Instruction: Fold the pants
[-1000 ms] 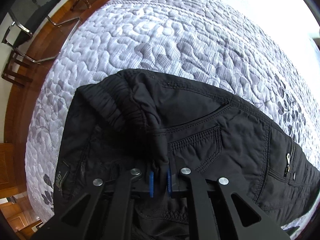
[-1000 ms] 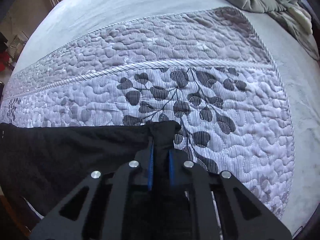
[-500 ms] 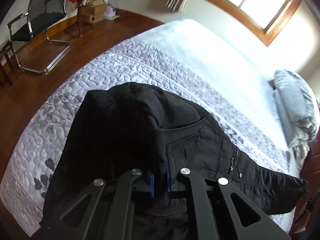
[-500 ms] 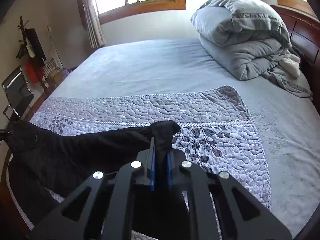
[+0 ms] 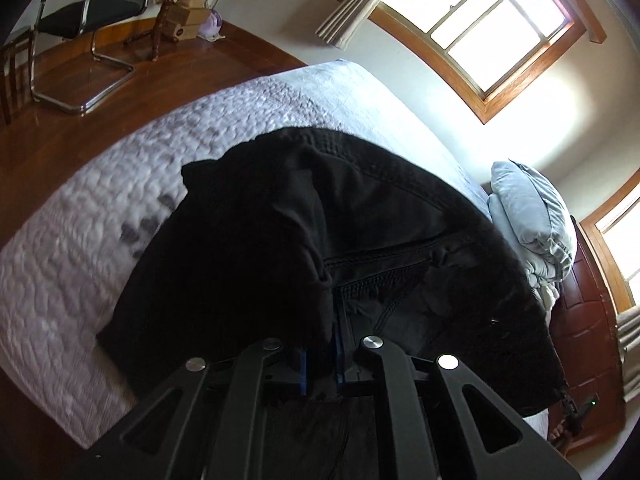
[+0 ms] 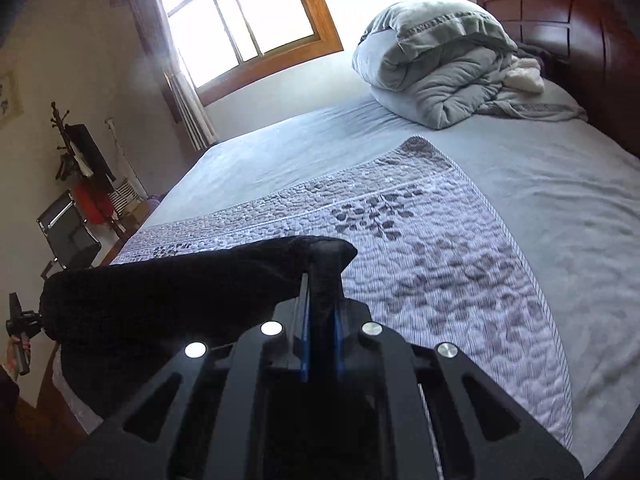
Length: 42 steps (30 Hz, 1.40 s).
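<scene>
Left gripper [image 5: 320, 364] and right gripper [image 6: 320, 336] both clenched on black fabric pants [image 5: 280, 248], held lifted above the grey quilted bedspread [image 6: 440, 256].

Quilted runner [image 6: 420, 248] lies across the grey bed [image 6: 560, 200]. Far right, a rolled duvet [image 6: 432, 64] sits by the dark headboard [image 6: 560, 20]. Window [image 6: 240, 28] glows beyond. Far left, a chair [image 5: 84, 8] stands on the wood floor [image 5: 100, 120].
</scene>
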Tool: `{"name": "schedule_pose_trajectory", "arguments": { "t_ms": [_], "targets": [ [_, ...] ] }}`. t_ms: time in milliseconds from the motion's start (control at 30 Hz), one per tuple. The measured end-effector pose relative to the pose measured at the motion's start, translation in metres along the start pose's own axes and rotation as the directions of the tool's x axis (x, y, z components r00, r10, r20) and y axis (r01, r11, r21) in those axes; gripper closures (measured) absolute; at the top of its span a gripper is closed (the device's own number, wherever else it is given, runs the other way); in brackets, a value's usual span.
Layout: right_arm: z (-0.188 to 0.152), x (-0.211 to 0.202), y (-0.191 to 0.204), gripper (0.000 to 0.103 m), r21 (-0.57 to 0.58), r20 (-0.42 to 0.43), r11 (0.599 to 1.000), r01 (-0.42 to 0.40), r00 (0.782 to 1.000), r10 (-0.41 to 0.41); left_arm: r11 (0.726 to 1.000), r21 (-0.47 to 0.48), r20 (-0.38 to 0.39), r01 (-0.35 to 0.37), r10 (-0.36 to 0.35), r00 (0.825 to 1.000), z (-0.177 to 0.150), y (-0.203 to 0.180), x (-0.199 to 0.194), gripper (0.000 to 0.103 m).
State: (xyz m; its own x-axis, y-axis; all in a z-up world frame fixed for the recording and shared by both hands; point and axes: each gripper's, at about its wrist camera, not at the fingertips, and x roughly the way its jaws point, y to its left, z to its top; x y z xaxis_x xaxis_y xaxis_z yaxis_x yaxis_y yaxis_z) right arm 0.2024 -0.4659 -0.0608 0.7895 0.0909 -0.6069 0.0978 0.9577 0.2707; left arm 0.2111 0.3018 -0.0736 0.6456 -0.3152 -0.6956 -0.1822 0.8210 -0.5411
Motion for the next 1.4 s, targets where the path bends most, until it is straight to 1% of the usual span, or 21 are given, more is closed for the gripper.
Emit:
{"name": "schedule_pose_trajectory", "arguments": {
  "t_ms": [167, 367, 433, 467, 533, 567, 633, 700, 767, 867, 933, 1033, 1133, 1167, 1200, 1233, 1267, 1300, 1333, 1367, 1400],
  "targets": [
    [-0.054, -0.025, -0.001, 0.096, 0.009, -0.079, 1.000, 0.030, 0.996, -0.029, 1.000, -0.008, -0.028, -0.007, 0.007, 1.000, -0.037, 0.026, -0.002, 0.091],
    [-0.113, -0.021, -0.007, 0.095, 0.001, -0.216, 0.996, 0.084, 0.973, -0.082, 1.000, -0.008, -0.061, -0.008, 0.008, 0.998, -0.073, 0.051, -0.004, 0.082],
    [-0.126, -0.017, -0.008, 0.093, 0.004, -0.247, 0.996, 0.090, 0.965, -0.087, 0.999, 0.029, -0.079, -0.040, 0.042, 0.996, -0.083, 0.052, -0.007, 0.071],
    [-0.130, -0.018, -0.006, 0.087, -0.003, -0.257, 0.995, 0.101, 0.961, -0.098, 0.995, 0.062, -0.086, -0.079, 0.084, 0.993, -0.090, 0.052, -0.010, 0.068],
    [-0.136, -0.019, -0.005, 0.081, -0.018, -0.270, 0.993, 0.120, 0.955, -0.120, 0.984, 0.101, -0.106, -0.148, 0.158, 0.982, -0.101, 0.053, -0.014, 0.049],
    [-0.139, -0.020, -0.005, 0.072, -0.020, -0.276, 0.991, 0.133, 0.952, -0.133, 0.978, 0.120, -0.111, -0.168, 0.181, 0.977, -0.107, 0.054, -0.018, 0.045],
    [-0.143, -0.024, -0.007, 0.069, -0.015, -0.276, 0.989, 0.145, 0.950, -0.143, 0.975, 0.121, -0.111, -0.185, 0.198, 0.974, -0.118, 0.057, -0.027, 0.034],
    [-0.144, -0.028, -0.009, 0.068, 0.011, -0.275, 0.989, 0.145, 0.952, -0.137, 0.984, 0.089, -0.121, -0.157, 0.168, 0.978, -0.128, 0.061, -0.037, 0.034],
    [-0.144, -0.033, -0.009, 0.066, 0.024, -0.272, 0.988, 0.150, 0.952, -0.138, 0.995, 0.023, -0.108, -0.093, 0.095, 0.990, -0.133, 0.060, -0.049, 0.031],
    [-0.146, -0.040, -0.006, 0.066, 0.028, -0.266, 0.987, 0.160, 0.953, -0.147, 0.999, -0.049, -0.051, 0.018, -0.020, 0.999, -0.130, 0.045, -0.065, 0.015],
    [-0.148, -0.045, -0.005, 0.062, 0.041, -0.262, 0.986, 0.163, 0.954, -0.147, 0.998, -0.049, -0.004, 0.035, -0.035, 0.999, -0.119, 0.029, -0.070, 0.004],
    [-0.150, -0.053, -0.002, 0.061, 0.066, -0.246, 0.985, 0.160, 0.959, -0.139, 0.995, -0.100, -0.004, -0.010, 0.010, 1.000, -0.097, 0.014, -0.060, 0.004],
    [-0.152, -0.060, 0.002, 0.061, 0.077, -0.231, 0.985, 0.156, 0.964, -0.135, 0.969, -0.217, -0.095, -0.116, 0.097, 0.991, -0.088, 0.024, -0.036, 0.004],
    [-0.153, -0.062, 0.005, 0.060, 0.074, -0.228, 0.985, 0.156, 0.964, -0.136, 0.954, -0.260, -0.134, -0.147, 0.115, 0.984, -0.086, 0.032, -0.024, 0.004],
    [-0.153, -0.063, 0.007, 0.060, 0.070, -0.225, 0.986, 0.154, 0.965, -0.134, 0.945, -0.293, -0.159, -0.146, 0.103, 0.982, -0.082, 0.038, -0.011, 0.008],
    [-0.154, -0.065, 0.009, 0.060, 0.067, -0.223, 0.986, 0.151, 0.966, -0.133, 0.935, -0.329, -0.179, -0.130, 0.074, 0.981, -0.083, 0.048, -0.002, 0.019],
    [-0.154, -0.066, 0.012, 0.059, 0.060, -0.222, 0.986, 0.153, 0.966, -0.136, 0.917, -0.383, -0.196, -0.109, 0.034, 0.980, -0.082, 0.057, 0.010, 0.023],
    [-0.155, -0.067, 0.014, 0.058, 0.054, -0.221, 0.987, 0.154, 0.965, -0.139, 0.906, -0.409, -0.193, -0.109, 0.031, 0.981, -0.083, 0.062, 0.014, 0.033],
    [-0.156, -0.068, 0.015, 0.056, 0.053, -0.221, 0.987, 0.151, 0.966, -0.136, 0.897, -0.429, -0.177, -0.108, 0.034, 0.984, -0.081, 0.066, 0.018, 0.050],
    [-0.156, -0.069, 0.016, 0.055, 0.052, -0.221, 0.988, 0.148, 0.966, -0.133, 0.902, -0.419, -0.171, -0.106, 0.036, 0.985, -0.078, 0.067, 0.021, 0.056],
    [-0.157, -0.069, 0.017, 0.055, 0.050, -0.220, 0.987, 0.151, 0.966, -0.136, 0.912, -0.399, -0.164, -0.100, 0.037, 0.986, -0.076, 0.065, 0.023, 0.072]
  ]
}}
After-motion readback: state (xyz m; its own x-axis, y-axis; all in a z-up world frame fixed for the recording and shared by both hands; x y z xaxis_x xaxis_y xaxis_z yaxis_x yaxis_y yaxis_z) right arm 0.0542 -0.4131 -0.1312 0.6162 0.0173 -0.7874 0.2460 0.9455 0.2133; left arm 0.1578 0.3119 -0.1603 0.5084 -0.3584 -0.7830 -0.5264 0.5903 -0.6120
